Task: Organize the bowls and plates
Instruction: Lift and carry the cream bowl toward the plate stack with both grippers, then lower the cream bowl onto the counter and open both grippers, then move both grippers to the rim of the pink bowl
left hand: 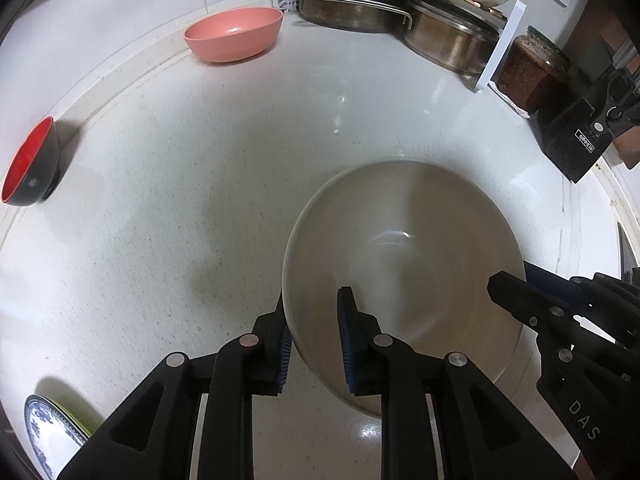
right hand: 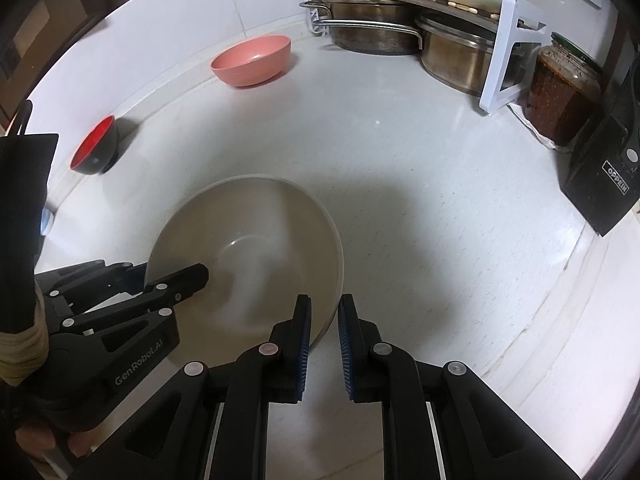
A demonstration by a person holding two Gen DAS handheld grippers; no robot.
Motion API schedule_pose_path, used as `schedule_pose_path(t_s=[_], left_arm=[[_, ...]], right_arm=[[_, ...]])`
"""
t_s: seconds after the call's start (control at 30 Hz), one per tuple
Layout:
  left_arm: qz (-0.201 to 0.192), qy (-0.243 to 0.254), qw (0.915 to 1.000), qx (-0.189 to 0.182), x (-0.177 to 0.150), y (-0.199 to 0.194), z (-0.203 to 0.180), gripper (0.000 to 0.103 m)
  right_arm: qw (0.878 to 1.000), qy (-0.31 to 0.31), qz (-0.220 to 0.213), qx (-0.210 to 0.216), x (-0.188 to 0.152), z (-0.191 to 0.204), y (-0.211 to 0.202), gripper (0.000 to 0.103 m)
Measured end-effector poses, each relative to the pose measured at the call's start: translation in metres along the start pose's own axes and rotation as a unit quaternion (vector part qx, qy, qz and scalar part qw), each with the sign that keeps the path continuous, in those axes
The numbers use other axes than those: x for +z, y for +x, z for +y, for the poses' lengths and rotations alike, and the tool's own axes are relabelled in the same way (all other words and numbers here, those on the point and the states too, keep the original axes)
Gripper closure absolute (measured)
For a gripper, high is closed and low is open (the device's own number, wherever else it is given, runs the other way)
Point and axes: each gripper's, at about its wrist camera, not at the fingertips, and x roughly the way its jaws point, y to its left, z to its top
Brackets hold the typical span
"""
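Observation:
A large beige bowl [left hand: 404, 248] [right hand: 248, 240] fills the near middle of the white counter. My left gripper [left hand: 312, 300] straddles its left rim, one finger outside the wall and one inside, shut on the wall. My right gripper [right hand: 324, 304] clamps the opposite rim the same way and shows at the right edge of the left wrist view [left hand: 512, 274]. A pink bowl [left hand: 234, 34] [right hand: 252, 60] stands by the back wall. A black bowl with a red inside [left hand: 30, 164] [right hand: 96, 146] sits far left.
A blue-patterned plate [left hand: 48, 432] lies on a green one [left hand: 76, 416] at the near left. Steel pots [left hand: 356, 8] [right hand: 372, 32] under a white rack [right hand: 508, 52], a jar [right hand: 560, 88] and a black box [right hand: 600, 184] crowd the back right.

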Motion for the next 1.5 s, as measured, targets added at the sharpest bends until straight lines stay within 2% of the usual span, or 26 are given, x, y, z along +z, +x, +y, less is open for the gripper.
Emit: schedule_pose_path(t_s=[0.07, 0.1, 0.2, 0.23, 0.3, 0.4, 0.47, 0.6, 0.83, 1.13, 1.5], left_arm=[[-0.002, -0.002, 1.0, 0.0, 0.0, -0.002, 0.001, 0.076], [-0.005, -0.003, 1.0, 0.001, 0.0, -0.004, 0.002, 0.068], [-0.015, -0.01, 0.9998, 0.01, 0.0, -0.009, 0.007, 0.057], [-0.02, -0.014, 0.9996, 0.016, 0.001, -0.012, 0.009, 0.056], [-0.028, -0.018, 0.9993, 0.018, 0.002, -0.017, 0.013, 0.044], [-0.048, -0.022, 0.9983, 0.023, 0.004, -0.031, 0.019, 0.035], [-0.059, -0.018, 0.9977, 0.03, 0.007, -0.038, 0.022, 0.028], [-0.088, -0.01, 0.9948, 0.051, 0.015, -0.053, 0.029, 0.02], [-0.119, -0.016, 0.9904, 0.07, 0.038, -0.07, 0.049, 0.017], [-0.147, -0.022, 0.9838, 0.1, 0.073, -0.078, 0.073, 0.016], [-0.163, -0.036, 0.9789, 0.118, 0.125, -0.066, 0.107, 0.016]], right_arm=[[1.0, -0.001, -0.001, 0.0, 0.0, 0.0, 0.0, 0.087], [1.0, -0.001, -0.001, 0.001, 0.0, 0.001, 0.0, 0.087], [1.0, 0.003, -0.002, 0.005, 0.0, -0.001, -0.001, 0.071], [1.0, 0.005, -0.006, 0.002, 0.001, -0.001, -0.003, 0.069], [1.0, 0.007, -0.013, 0.002, 0.001, -0.002, -0.007, 0.069], [1.0, 0.01, -0.023, 0.004, 0.004, -0.002, -0.013, 0.069], [0.999, 0.007, -0.032, 0.005, 0.007, 0.0, -0.018, 0.06], [0.999, -0.003, -0.054, 0.004, 0.018, 0.006, -0.026, 0.056], [0.996, -0.021, -0.089, 0.01, 0.05, 0.014, -0.032, 0.047], [0.992, -0.042, -0.116, 0.017, 0.105, 0.029, -0.028, 0.047], [0.988, -0.068, -0.133, 0.033, 0.173, 0.05, 0.0, 0.047]])
